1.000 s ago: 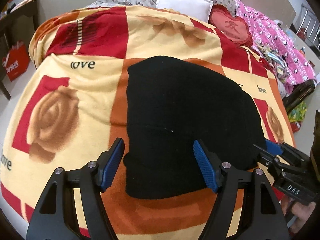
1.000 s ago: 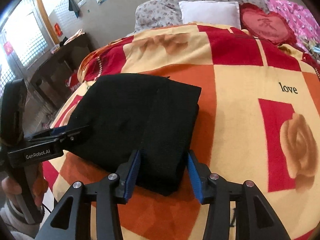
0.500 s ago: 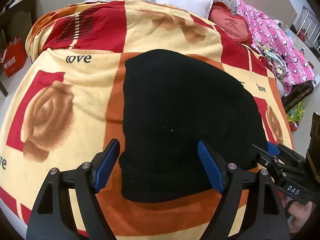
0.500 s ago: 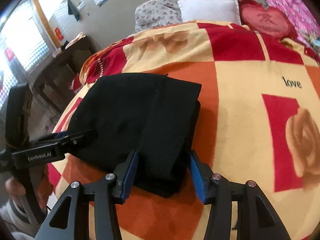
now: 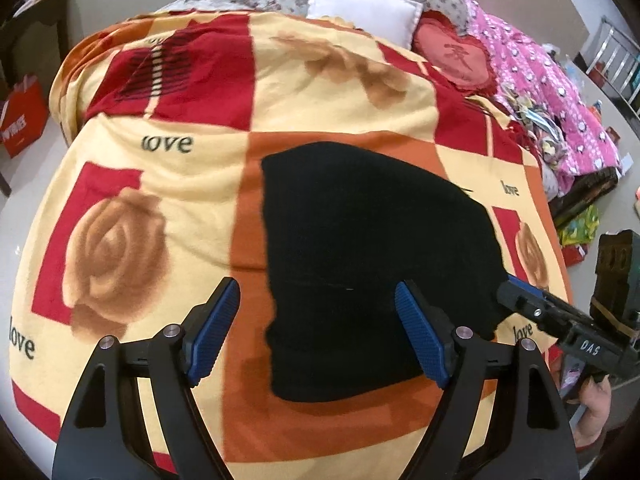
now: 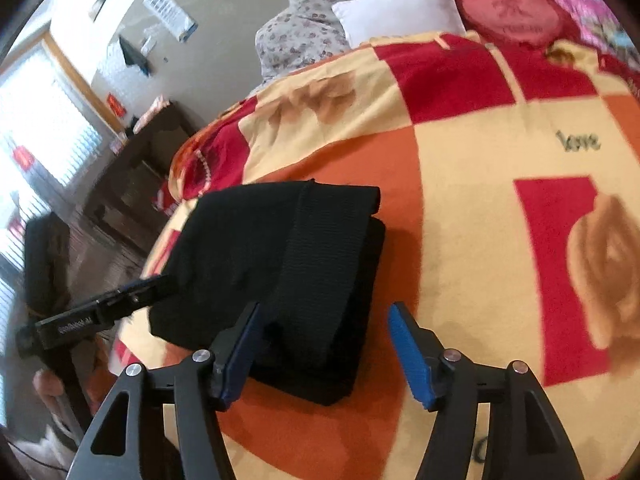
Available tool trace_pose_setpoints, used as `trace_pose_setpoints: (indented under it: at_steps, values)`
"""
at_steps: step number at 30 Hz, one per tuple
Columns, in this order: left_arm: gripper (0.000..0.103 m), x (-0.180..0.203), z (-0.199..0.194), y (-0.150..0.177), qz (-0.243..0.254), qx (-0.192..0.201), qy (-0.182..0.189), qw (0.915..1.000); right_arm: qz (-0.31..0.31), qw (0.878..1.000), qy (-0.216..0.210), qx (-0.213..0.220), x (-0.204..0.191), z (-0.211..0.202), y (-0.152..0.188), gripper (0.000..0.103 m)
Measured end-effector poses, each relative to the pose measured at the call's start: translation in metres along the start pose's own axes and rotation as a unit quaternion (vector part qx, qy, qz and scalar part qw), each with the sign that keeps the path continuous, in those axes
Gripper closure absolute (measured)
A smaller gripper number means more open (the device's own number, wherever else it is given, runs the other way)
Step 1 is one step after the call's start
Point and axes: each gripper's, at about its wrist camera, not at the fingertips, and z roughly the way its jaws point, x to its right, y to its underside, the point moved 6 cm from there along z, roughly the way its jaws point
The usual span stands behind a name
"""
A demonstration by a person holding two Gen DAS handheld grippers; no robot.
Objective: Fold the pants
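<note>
The black pants (image 5: 372,256) lie folded into a compact stack on the rose-patterned blanket (image 5: 160,200). They also show in the right wrist view (image 6: 280,272), with the ribbed waistband on top. My left gripper (image 5: 318,336) is open and empty, raised above the stack's near left corner. My right gripper (image 6: 324,352) is open and empty, above the stack's near right end. Each gripper also shows in the other's view, the right one (image 5: 540,316) and the left one (image 6: 120,300), both at the pants' edge.
A white pillow (image 5: 364,12), a red heart cushion (image 5: 456,60) and a pink quilt (image 5: 560,112) lie at the head and far side of the bed. A dark cabinet (image 6: 136,184) and a red bag (image 5: 22,120) stand on the floor beside the bed.
Both grippers have lifted and drawn back from the pants, and the right one's jaws have opened wider. The right camera has swung to the right. The folded pants have stayed put.
</note>
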Motion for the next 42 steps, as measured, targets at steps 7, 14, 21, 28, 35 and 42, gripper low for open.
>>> trace_pose_setpoints:
  at_steps: [7, 14, 21, 28, 35, 42]
  values:
    - [0.023, -0.011, 0.005, 0.000, -0.011, -0.018, 0.013, 0.9997, -0.002, 1.000, -0.007, -0.005, 0.004, 0.005, -0.004, 0.039]
    - [0.021, -0.012, 0.022, 0.001, -0.020, -0.041, 0.052, 0.9976, 0.004, 1.000, -0.020, -0.016, 0.010, 0.014, -0.007, 0.037]
    - [0.020, -0.003, 0.034, -0.001, -0.009, -0.045, 0.063, 0.9970, -0.010, 0.999, -0.037, -0.030, -0.003, 0.038, -0.007, 0.028]
    - [0.020, 0.006, 0.044, -0.004, -0.002, -0.026, 0.063, 0.9976, -0.029, 0.999, -0.024, 0.000, -0.007, 0.044, -0.010, 0.037]
    - [0.036, 0.029, 0.028, -0.024, 0.045, -0.006, 0.063, 0.9970, -0.060, 0.997, -0.020, 0.040, -0.022, 0.017, -0.037, 0.058]
    - [0.036, 0.030, 0.030, -0.076, 0.043, 0.026, 0.050, 0.9975, -0.081, 0.995, 0.004, 0.061, -0.030, 0.028, -0.091, 0.058]
